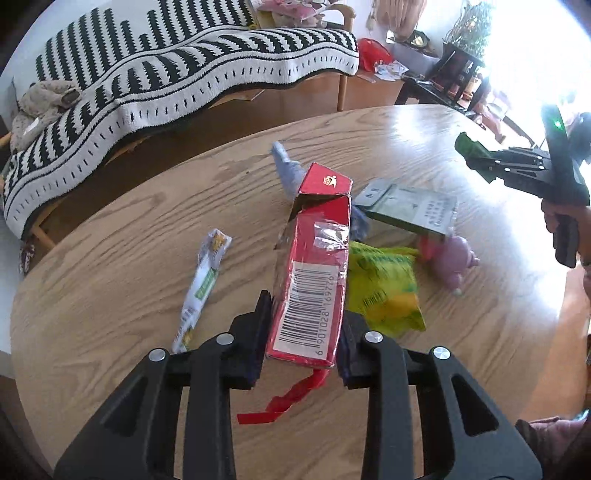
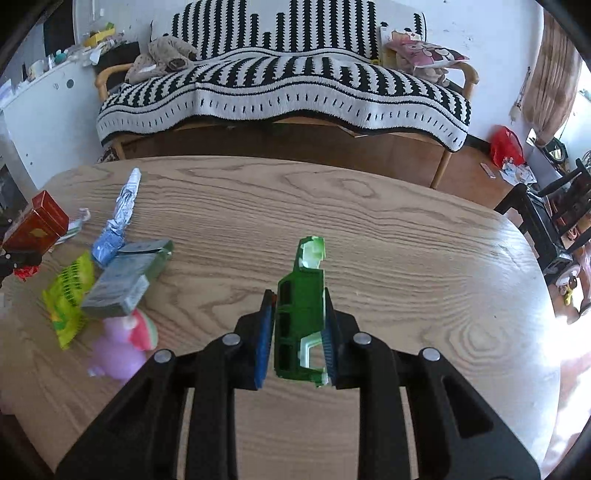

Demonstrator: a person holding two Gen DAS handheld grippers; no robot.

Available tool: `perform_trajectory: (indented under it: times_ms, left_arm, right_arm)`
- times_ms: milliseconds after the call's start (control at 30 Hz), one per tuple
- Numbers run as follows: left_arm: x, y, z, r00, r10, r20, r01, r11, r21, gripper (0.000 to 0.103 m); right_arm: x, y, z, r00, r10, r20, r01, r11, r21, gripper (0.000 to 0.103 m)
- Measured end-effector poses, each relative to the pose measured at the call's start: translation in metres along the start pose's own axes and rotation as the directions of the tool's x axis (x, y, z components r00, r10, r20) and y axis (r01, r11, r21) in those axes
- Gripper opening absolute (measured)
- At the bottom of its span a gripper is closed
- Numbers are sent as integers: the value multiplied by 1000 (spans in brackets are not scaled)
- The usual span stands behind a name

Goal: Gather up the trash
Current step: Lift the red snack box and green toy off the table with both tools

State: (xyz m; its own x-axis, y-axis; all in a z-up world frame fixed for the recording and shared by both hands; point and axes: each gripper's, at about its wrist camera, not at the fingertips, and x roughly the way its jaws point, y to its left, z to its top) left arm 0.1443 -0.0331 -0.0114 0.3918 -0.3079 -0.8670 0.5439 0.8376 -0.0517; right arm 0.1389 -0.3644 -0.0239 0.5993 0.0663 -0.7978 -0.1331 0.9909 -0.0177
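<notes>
Round wood-grain table (image 2: 369,221) filled the lower frame. Behind it, wooden-armed sofa (image 2: 458,75) under black-and-white striped blanket (image 2: 280,85). White wall (image 2: 480,29) behind, strong daylight at right edge, dark shelf (image 2: 546,210) at right.

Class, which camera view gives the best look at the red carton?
The left wrist view: the red carton fills the centre, clamped in the left gripper, barcode and torn flap clear. The right wrist view shows it only small at the left edge.

The red box (image 1: 314,266) is showing a black-and-white barcode. The green carton (image 2: 301,314) is showing white inside. The blanket (image 2: 280,85) is carrying black-and-white stripes; the desk (image 2: 406,258) is showing light wood grain.
</notes>
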Motion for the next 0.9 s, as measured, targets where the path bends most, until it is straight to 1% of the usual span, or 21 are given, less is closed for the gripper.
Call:
perform_trajectory:
  times_ms: [100, 267, 400, 467, 600, 667, 833, 900]
  left_arm:
    - [-3, -7, -17, 1000, -20, -12, 20, 1000, -22, 30]
    - [-5, -16, -56, 998, -41, -37, 38, 997, -71, 30]
    - [-10, -18, -78, 999, -24, -47, 19, 995, -98, 30]
    - [-13, -21, -87, 999, 2, -52, -7, 995, -95, 30]
    - [-16, -24, -96, 998, 12, -54, -18, 994, -105, 30]
    - [-18, -28, -99, 998, 33, -53, -38, 994, -102, 30]
    - [-18, -35, -108, 998, 30, -61, -37, 994, -104, 30]
    - [-20, -39, -111, 997, 44, -63, -50, 994, -95, 25]
  right_arm:
    - [-7, 2, -11, 1000, 19, -9, -19, 1000, 16, 24]
    - [-12, 11, -46, 998, 48, -41, -46, 997, 54, 24]
    - [-16, 16, -69, 996, 69, -58, -65, 995, 82, 24]
    - [-22, 21, -81, 995, 81, -58, -76, 993, 93, 24]
    - [-33, 29, -97, 993, 99, -60, -93, 991, 97, 24]
    - [-39, 31, -102, 993, 101, -62, -95, 991, 92, 24]
    - [-58, 29, -106, 995, 92, -50, -87, 992, 91, 24]
    - [-67, 27, -108, 996, 85, -41, -81, 992, 92, 24]
